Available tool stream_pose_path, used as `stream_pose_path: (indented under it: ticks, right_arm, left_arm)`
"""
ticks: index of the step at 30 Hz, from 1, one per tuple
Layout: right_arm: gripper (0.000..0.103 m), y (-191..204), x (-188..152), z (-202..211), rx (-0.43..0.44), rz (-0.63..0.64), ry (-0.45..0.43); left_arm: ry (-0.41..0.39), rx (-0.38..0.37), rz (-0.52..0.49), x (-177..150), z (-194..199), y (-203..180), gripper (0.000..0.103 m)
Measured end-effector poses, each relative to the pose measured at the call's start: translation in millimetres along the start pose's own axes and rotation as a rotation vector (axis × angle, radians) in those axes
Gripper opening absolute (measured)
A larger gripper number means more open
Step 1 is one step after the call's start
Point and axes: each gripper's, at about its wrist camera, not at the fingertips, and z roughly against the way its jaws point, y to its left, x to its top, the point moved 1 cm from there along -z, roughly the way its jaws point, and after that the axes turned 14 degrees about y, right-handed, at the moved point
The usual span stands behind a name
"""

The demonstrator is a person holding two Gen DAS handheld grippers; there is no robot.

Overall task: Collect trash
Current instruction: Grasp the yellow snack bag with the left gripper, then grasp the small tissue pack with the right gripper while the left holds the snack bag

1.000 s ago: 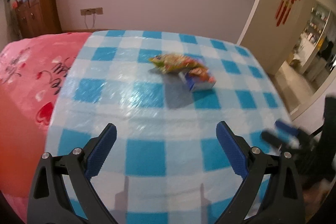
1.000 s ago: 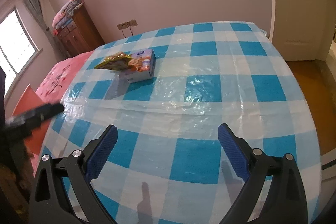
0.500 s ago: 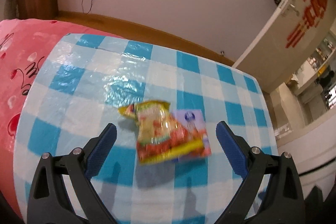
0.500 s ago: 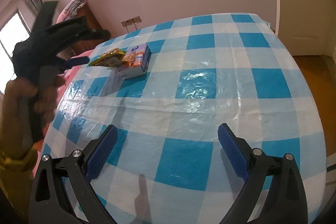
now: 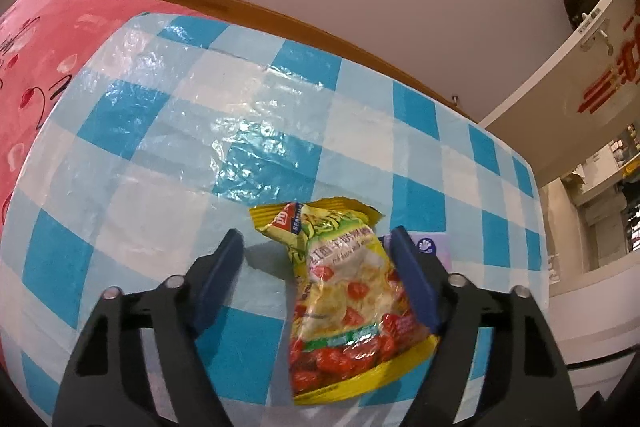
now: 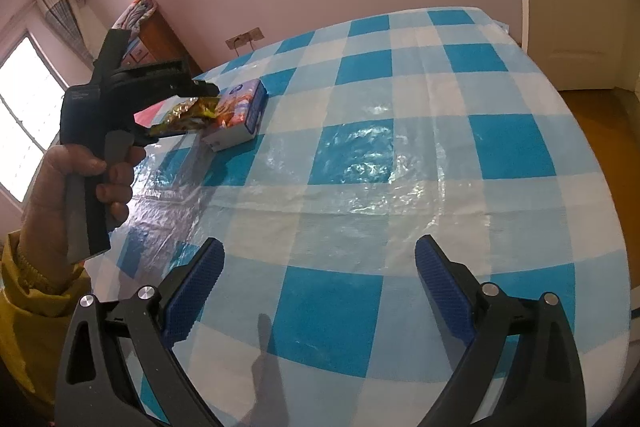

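Step in hand: closing my left gripper (image 5: 316,259) on the yellow snack wrapper (image 5: 344,291), which lies on the checked tablecloth (image 5: 160,147), overlapping the small carton (image 6: 240,117) to its right. Best to squeeze the crinkled middle only and keep clear of the carton. Its jaws have just been closing and now stand half-narrowed around the wrapper; the right pad looks touching, the left apart. My right gripper (image 6: 320,279) hangs wide, empty, near edge.

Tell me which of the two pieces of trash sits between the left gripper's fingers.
The yellow snack wrapper, crumpled and printed with red tomatoes. The purple-and-white carton lies beneath and beside it, outside the left gripper.
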Motion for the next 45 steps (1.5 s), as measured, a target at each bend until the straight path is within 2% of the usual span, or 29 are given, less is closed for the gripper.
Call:
stream_pose_path:
  ticks: [2,4,5,9,17,29,39,40,42,45]
  right_arm:
    - [0.095,0.5,1.2,-0.2,0.002,0.0,0.0]
    - [0.095,0.2,3.2,-0.8,0.008,-0.007,0.002]
    - [0.095,-0.2,4.4,-1.8,0.015,-0.011,0.004]
    - [0.095,0.9,9.7,-3.7,0.032,-0.018,0.006]
    - [0.095,13.7,25.5,-16.1,0.06,-0.007,0.023]
    - [0.095,49.8,74.0,-44.2,0.082,0.062,0.017]
    - [0.095,79.1,111.0,-66.7,0.027,0.142,-0.012]
    - [0.094,81.0,113.4,-68.9,0.012,0.15,-0.015]
    - [0.082,85.9,116.3,-72.6,-0.006,0.166,-0.016]
    - [0.082,91.6,120.4,-82.4,-0.039,0.189,-0.002]
  left_arm:
    - [-0.004,0.001,-0.005,-1.3,-0.1,-0.3,0.069]
    - [-0.007,-0.002,-0.016,-4.5,0.0,-0.8,0.059]
    - [-0.005,0.004,-0.022,-6.5,0.0,-1.4,0.05]
    - [-0.021,-0.009,-0.036,-12.2,1.0,2.7,0.045]
    - [-0.036,-0.031,-0.046,-24.7,7.0,14.5,0.043]
    - [-0.057,-0.049,-0.051,-35.6,14.4,27.4,0.042]
    - [-0.078,-0.036,-0.041,-42.5,24.1,47.6,0.042]
    - [-0.078,-0.035,-0.043,-42.7,24.5,48.1,0.042]
    - [-0.082,-0.032,-0.044,-43.2,25.1,49.3,0.042]
    - [-0.087,-0.03,-0.046,-45.4,26.1,51.5,0.042]
